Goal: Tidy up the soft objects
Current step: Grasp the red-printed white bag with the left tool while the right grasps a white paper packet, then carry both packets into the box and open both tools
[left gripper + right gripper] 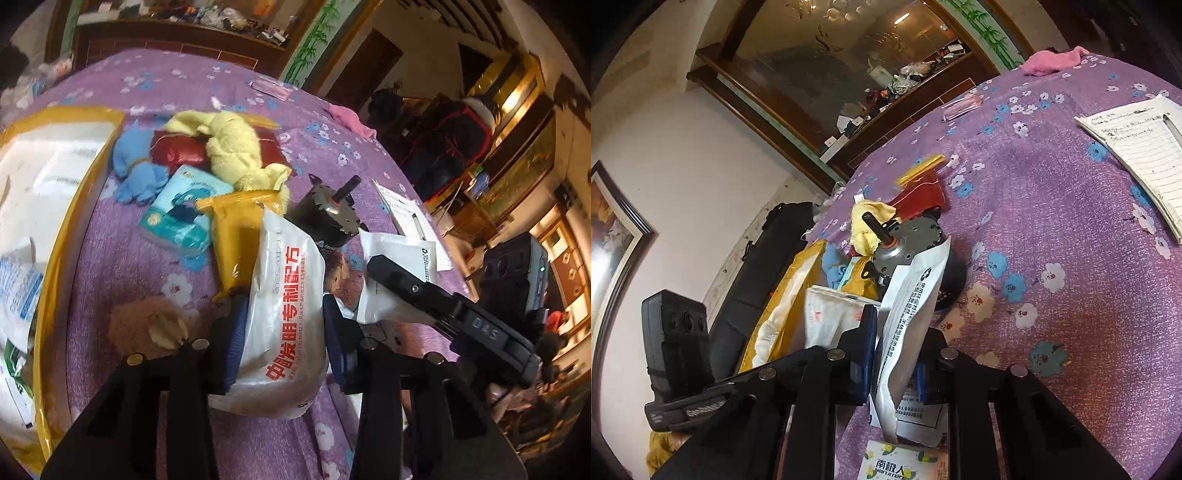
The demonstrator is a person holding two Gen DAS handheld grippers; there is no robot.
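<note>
Pouches look light and squishy: left hand-held gripper (pixel 282 339) pinches the white pouch (pixel 286 314) mid-body, right hand-held gripper (pixel 895 354) clamps a thin white packet (pixel 908 317) edge-on.

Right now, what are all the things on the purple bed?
white pouch with red writing: one, held in the left jaws
white pouch with black print: one, held in the right jaws
yellow towel: one, twisted, on the pile
blue cloth: one, left of the pile
red packet: one, under the towel
yellow packet: one, beside the white pouch
tissue pack: one, light blue
black motor: one
pink cloth: one, far edge
notepad: one, white
left gripper: shut
right gripper: shut
</note>
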